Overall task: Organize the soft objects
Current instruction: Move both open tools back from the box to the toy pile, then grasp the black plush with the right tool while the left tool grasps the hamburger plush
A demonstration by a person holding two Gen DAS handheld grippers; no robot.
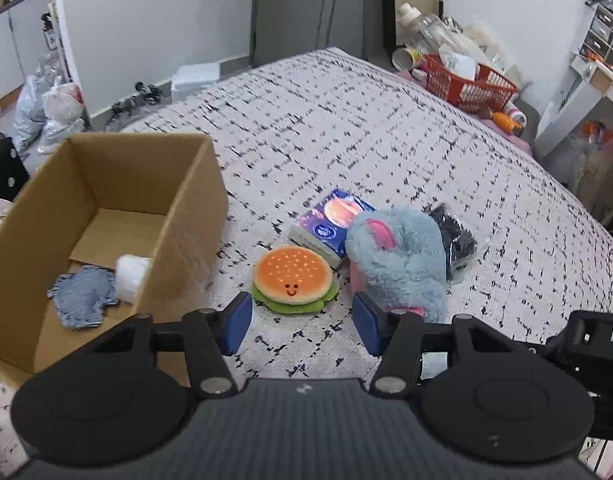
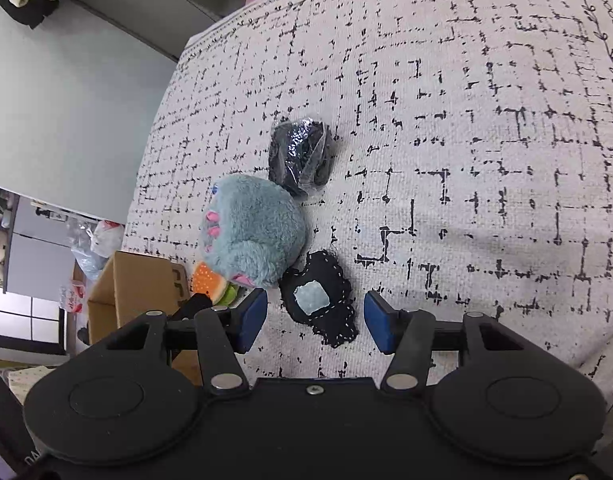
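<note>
Item: bedspread (image 1: 386, 128), pale with black broken-line checks, on which all loose goods are laid.

Left gripper (image 1: 302, 322): one. Its blue pads (image 1: 236, 326) are held wide apart, nothing between them; it is held above the bedspread just near of the burger toy.

Right gripper (image 2: 314, 322): one. Its blue pads (image 2: 252, 320) are likewise held apart and empty, with the black patch seen between and just beyond the tips.

Cardboard box (image 1: 194, 216): one, open-topped, at the left of the left wrist view. Inside are counted one blue denim piece (image 1: 84, 296) and one white roll (image 1: 130, 280), side by side against the near right wall.

Burger toy (image 1: 292, 280): one, orange bun with a smiling face and green edging, lying just right of the box, well short of its wall.

Tissue pack (image 1: 330, 226): one, blue with a planet print, lying just beyond the burger toy and touching the plush.

Blue furry plush (image 1: 398, 256): one, with pink details, lying to the right of the burger toy; the right finger of the left gripper is partly in front of it.

Black bundle in clear wrap (image 1: 456, 240): one, just right of and behind the plush, partly hidden by it.

Black patch (image 2: 318, 300): one, with white stitching and a pale square centre, flat beside the plush, seen only in the right wrist view.

Red basket (image 1: 470, 84): one, at the far right edge, with bottles and clutter around it.
</note>
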